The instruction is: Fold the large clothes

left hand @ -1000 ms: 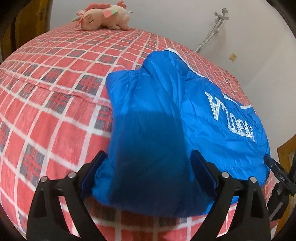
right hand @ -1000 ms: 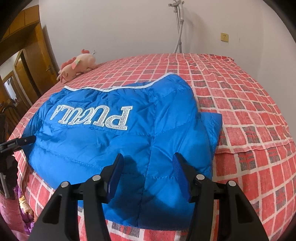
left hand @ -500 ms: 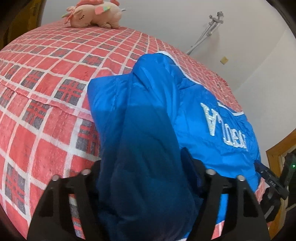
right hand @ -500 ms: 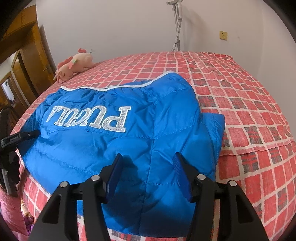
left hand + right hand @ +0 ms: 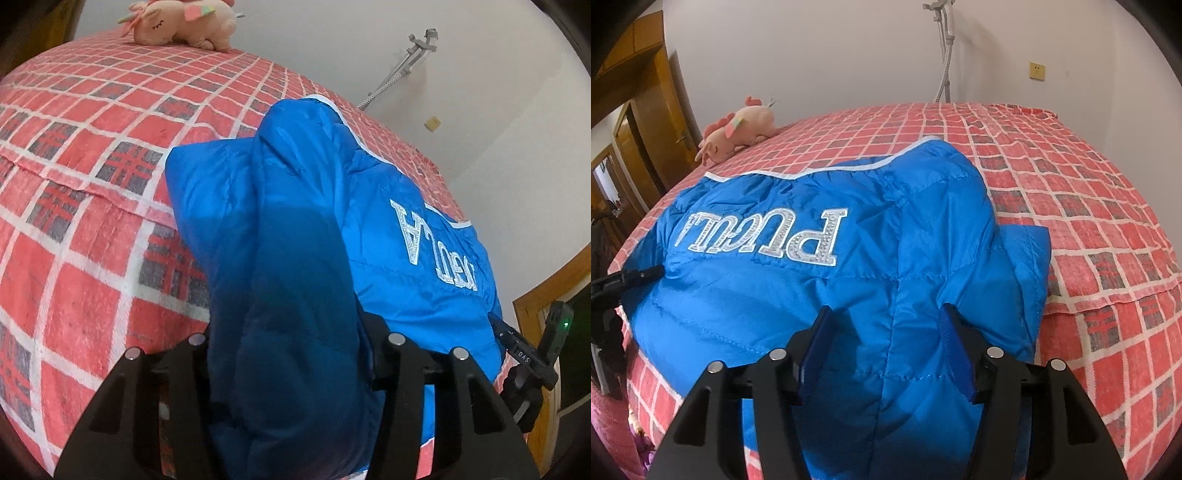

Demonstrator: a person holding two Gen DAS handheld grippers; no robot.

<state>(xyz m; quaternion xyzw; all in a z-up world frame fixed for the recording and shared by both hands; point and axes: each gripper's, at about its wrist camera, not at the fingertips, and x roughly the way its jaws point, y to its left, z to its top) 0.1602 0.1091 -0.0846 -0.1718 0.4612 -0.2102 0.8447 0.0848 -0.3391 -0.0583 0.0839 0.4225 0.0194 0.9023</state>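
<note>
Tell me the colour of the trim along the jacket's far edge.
White, a thin band on the blue jacket; the right wrist view shows the trim best.

So the left gripper (image 5: 291, 354), wide open a second ago, now has its fingers closed in on a thick fold of the blue puffer jacket (image 5: 295, 258), and that edge bunches up, lifted off the bed. The right gripper (image 5: 886, 354) has pushed a bit further onto the jacket's near edge, fingers apart.

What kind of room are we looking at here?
Most likely a bedroom: a blue padded jacket lies on a bed with a red checked bedspread, a pink plush toy rests at its far edge, and a wooden door stands behind.
</note>
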